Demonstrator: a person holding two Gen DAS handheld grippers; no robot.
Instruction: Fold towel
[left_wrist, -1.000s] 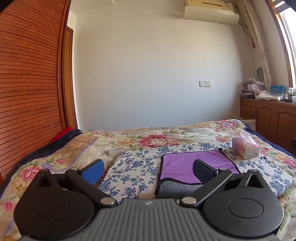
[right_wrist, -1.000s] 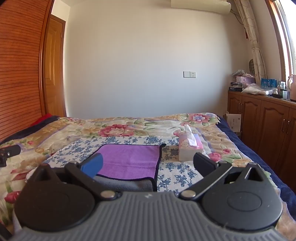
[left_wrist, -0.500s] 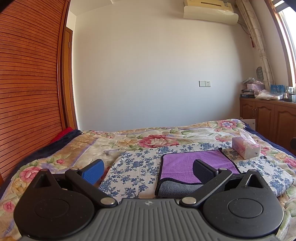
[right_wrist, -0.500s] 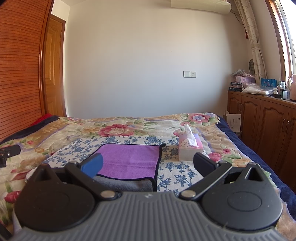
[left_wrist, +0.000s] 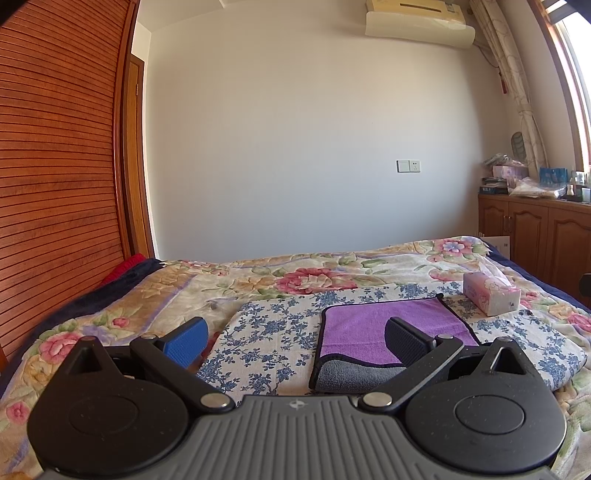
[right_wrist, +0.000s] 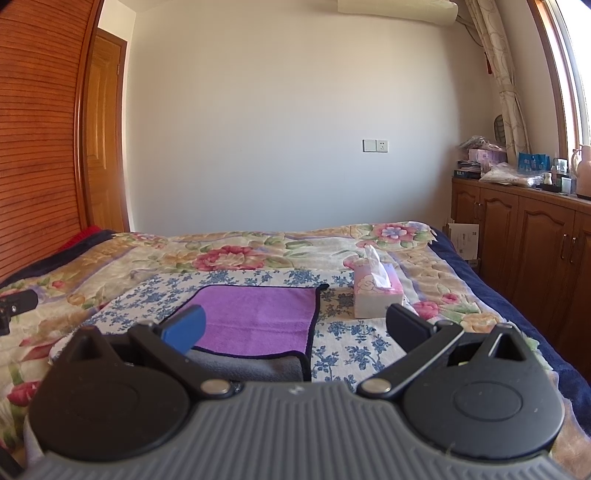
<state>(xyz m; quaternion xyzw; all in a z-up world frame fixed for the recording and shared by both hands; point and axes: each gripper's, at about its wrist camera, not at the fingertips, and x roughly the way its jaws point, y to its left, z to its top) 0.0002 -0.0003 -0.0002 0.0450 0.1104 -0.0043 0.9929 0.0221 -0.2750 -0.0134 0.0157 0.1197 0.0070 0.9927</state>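
Observation:
A purple towel (left_wrist: 364, 328) with a grey underside and dark edging lies folded flat on a blue-flowered cloth (left_wrist: 273, 328) on the bed. Its grey layer shows along the near edge. It also shows in the right wrist view (right_wrist: 258, 317). My left gripper (left_wrist: 295, 338) is open and empty, held above the bed just short of the towel's near left side. My right gripper (right_wrist: 295, 328) is open and empty, held just short of the towel's near right side.
A pink tissue box (left_wrist: 491, 295) stands on the bed right of the towel, also in the right wrist view (right_wrist: 376, 291). A slatted wooden wardrobe (left_wrist: 55, 184) is at the left. Wooden cabinets (right_wrist: 535, 236) line the right wall.

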